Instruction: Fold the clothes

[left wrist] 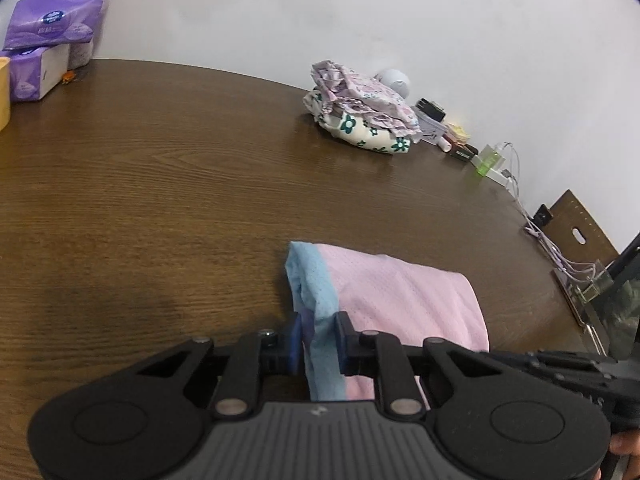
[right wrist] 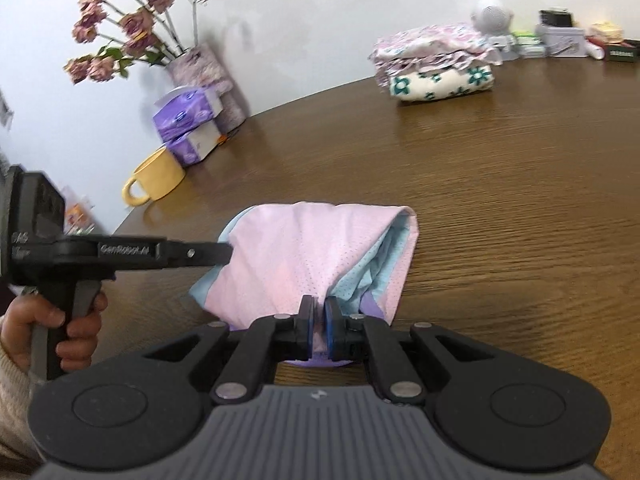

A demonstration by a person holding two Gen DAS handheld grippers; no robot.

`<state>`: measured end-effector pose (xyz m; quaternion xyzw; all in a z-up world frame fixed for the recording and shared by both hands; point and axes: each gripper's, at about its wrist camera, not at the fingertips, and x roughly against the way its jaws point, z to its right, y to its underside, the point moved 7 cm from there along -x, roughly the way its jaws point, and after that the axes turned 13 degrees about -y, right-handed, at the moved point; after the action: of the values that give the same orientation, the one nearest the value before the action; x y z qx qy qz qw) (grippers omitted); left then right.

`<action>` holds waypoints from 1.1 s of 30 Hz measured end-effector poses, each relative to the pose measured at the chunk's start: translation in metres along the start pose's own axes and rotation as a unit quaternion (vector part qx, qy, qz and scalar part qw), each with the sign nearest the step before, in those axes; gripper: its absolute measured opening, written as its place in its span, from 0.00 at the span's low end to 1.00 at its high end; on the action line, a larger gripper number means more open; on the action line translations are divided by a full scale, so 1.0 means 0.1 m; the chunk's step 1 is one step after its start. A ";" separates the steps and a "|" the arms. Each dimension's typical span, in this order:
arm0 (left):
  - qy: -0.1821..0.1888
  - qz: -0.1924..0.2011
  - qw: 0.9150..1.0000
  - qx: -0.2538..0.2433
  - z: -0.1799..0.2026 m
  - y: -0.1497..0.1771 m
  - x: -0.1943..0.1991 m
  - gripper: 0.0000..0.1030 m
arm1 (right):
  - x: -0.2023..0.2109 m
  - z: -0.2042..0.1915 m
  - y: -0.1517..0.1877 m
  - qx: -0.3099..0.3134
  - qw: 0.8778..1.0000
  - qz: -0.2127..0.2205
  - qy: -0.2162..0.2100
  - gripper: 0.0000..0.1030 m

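A pink mesh garment [left wrist: 400,296] with light-blue trim lies folded on the brown wooden table [left wrist: 160,200]. My left gripper [left wrist: 319,336] is shut on its blue edge band, which runs between the blue pads. In the right wrist view the same pink garment [right wrist: 296,252] is bunched on the table, and my right gripper [right wrist: 319,330] is shut on its near pink edge. The left gripper [right wrist: 224,256] reaches in from the left there, its tip at the cloth's left side, held by a hand [right wrist: 76,320].
A stack of folded floral clothes [right wrist: 436,64] sits at the back by the wall. Purple tissue packs [right wrist: 188,120], a yellow mug [right wrist: 154,180] and a vase of dried roses [right wrist: 128,28] stand at the back left. Small boxes, a charger and cables [left wrist: 500,164] line the right edge.
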<state>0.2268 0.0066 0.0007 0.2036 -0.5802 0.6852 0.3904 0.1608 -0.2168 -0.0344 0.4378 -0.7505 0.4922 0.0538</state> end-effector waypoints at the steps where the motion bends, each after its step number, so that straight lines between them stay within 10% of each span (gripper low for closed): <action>1: 0.003 0.000 1.000 0.001 0.00 0.02 0.01 0.15 | 0.01 0.01 -0.01 0.000 1.000 0.003 0.007 0.05; 11: 0.016 -0.015 0.999 0.028 -0.04 0.09 0.02 0.15 | -0.08 0.11 -0.14 -0.019 1.000 0.007 -0.002 0.21; 14: 0.028 -0.010 0.999 0.028 -0.01 0.06 0.05 0.05 | -0.12 0.17 -0.10 -0.056 0.998 -0.002 -0.042 0.03; 26: 0.047 -0.026 0.998 0.042 0.07 0.15 -0.02 0.04 | 0.01 0.30 -0.16 -0.046 0.999 0.003 -0.024 0.02; 33: 0.026 -0.002 0.999 0.040 0.05 0.06 0.09 0.22 | 0.12 0.33 -0.16 -0.038 0.999 0.022 -0.012 0.17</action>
<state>0.2156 0.0046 0.0050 0.2023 -0.5414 0.7121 0.3986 0.1759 -0.2520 -0.0338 0.4244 -0.7787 0.4594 0.0502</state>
